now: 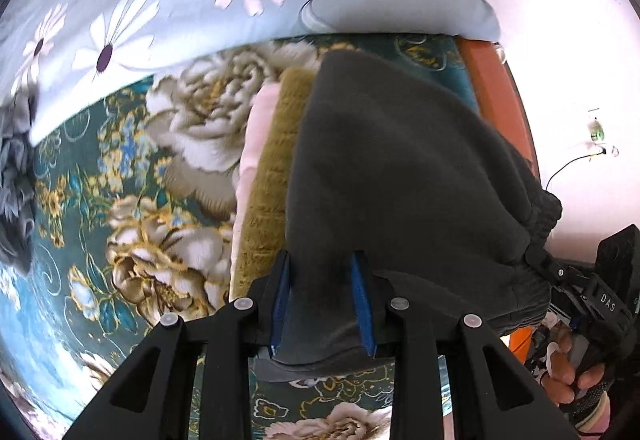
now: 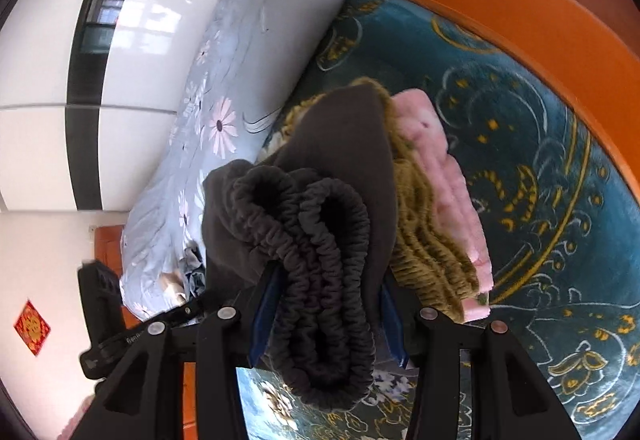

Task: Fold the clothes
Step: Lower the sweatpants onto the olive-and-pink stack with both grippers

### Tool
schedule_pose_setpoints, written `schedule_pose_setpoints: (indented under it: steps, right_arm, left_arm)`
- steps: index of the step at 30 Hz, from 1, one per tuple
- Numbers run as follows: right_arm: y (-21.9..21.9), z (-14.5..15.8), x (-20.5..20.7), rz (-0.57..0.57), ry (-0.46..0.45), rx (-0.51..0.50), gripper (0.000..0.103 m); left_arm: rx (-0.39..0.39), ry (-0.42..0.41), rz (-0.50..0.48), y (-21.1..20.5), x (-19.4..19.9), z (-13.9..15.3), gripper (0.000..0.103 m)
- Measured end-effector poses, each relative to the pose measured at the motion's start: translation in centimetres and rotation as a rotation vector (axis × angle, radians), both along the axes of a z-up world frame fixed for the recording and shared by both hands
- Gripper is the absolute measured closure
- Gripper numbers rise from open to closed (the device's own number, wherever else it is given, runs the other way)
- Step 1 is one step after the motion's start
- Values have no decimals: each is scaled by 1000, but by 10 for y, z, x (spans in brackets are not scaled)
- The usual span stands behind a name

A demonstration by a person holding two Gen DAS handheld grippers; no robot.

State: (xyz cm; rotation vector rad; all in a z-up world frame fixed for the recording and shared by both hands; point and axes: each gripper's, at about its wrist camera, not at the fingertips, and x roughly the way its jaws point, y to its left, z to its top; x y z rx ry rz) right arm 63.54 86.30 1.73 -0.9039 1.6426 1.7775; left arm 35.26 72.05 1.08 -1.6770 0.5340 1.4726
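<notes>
A folded dark grey garment point(image 1: 400, 168) with an elastic waistband point(image 2: 320, 272) hangs between both grippers above a stack of folded clothes: an olive knit point(image 1: 276, 176) on a pink piece point(image 1: 252, 128). My left gripper point(image 1: 322, 260) is shut on the garment's folded edge. My right gripper point(image 2: 324, 280) is shut on the bunched waistband end. The stack also shows in the right wrist view, with the olive knit point(image 2: 424, 240) and the pink piece point(image 2: 452, 192) to the right of the garment. The right gripper also shows in the left wrist view point(image 1: 592, 296), at the far right.
The clothes lie on a teal floral blanket point(image 1: 132, 200) covering the bed. A light blue daisy-print quilt point(image 1: 180, 8) lies along the far side. The orange bed frame point(image 2: 520, 12) runs along the edge. A grey cloth point(image 1: 16, 176) lies at the left.
</notes>
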Motion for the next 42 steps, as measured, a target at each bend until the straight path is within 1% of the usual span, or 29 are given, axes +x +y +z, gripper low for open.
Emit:
schedule_pose_setpoints:
  steps: [2, 4, 6, 9, 12, 14, 16, 17, 19, 21, 23, 25, 27, 29, 31, 32, 34, 37, 39, 40, 42]
  right_arm:
    - [1, -4, 4, -13, 8, -8, 53]
    - [5, -1, 0, -8, 12, 0, 53]
    - [10, 6, -5, -8, 23, 12, 53]
    - [19, 10, -19, 17, -6, 17, 53]
    - [20, 1, -14, 24, -14, -10, 53]
    - [18, 0, -6, 17, 3, -39, 50]
    - [17, 14, -2, 39, -14, -1, 50]
    - [16, 23, -2, 50, -31, 39, 50]
    - [15, 53, -2, 50, -46, 153, 50]
    - [10, 77, -13, 77, -12, 225, 50]
    - [2, 91, -44, 187, 29, 265, 50]
    - [-4, 90, -68, 277, 33, 299, 50]
    - [1, 76, -82, 294, -23, 304, 50]
    - [18, 51, -79, 234, -92, 248, 54]
    - [34, 28, -74, 174, -126, 186, 57]
    - [39, 21, -72, 160, -138, 168, 59]
    - [44, 13, -74, 163, -145, 152, 59]
    - [45, 14, -76, 197, -173, 159, 59]
    - [36, 33, -72, 201, -134, 179, 57]
    - [32, 43, -70, 203, -114, 190, 57]
    - [14, 65, -62, 203, -63, 242, 57]
  left_arm:
    - [11, -15, 12, -4, -2, -1, 73]
    - [38, -22, 27, -5, -2, 3, 73]
    - [45, -5, 27, -5, 1, 6, 73]
    - [37, 8, 22, -4, 0, 7, 73]
    - [47, 11, 14, -5, -1, 13, 73]
    - [76, 21, 3, -8, 1, 25, 73]
    - [108, 28, -10, -10, 5, 35, 73]
    - [123, 31, -17, -10, 7, 40, 73]
    - [142, 32, -33, -9, 15, 45, 73]
    - [153, 28, -53, -7, 25, 46, 73]
    - [146, 21, -89, -2, 37, 41, 73]
    - [130, 18, -116, 2, 48, 35, 73]
    - [105, 24, -127, 6, 51, 25, 73]
    - [80, 30, -137, 9, 53, 16, 73]
    - [51, 22, -133, 13, 51, 5, 73]
    - [40, 17, -130, 15, 50, 1, 73]
    - [17, 8, -123, 18, 48, -7, 73]
    - [3, 10, -126, 20, 49, -8, 73]
    - [5, 8, -125, 17, 50, -4, 73]
    - [30, 2, -125, 14, 50, 1, 73]
    - [92, -9, -124, 7, 50, 14, 73]
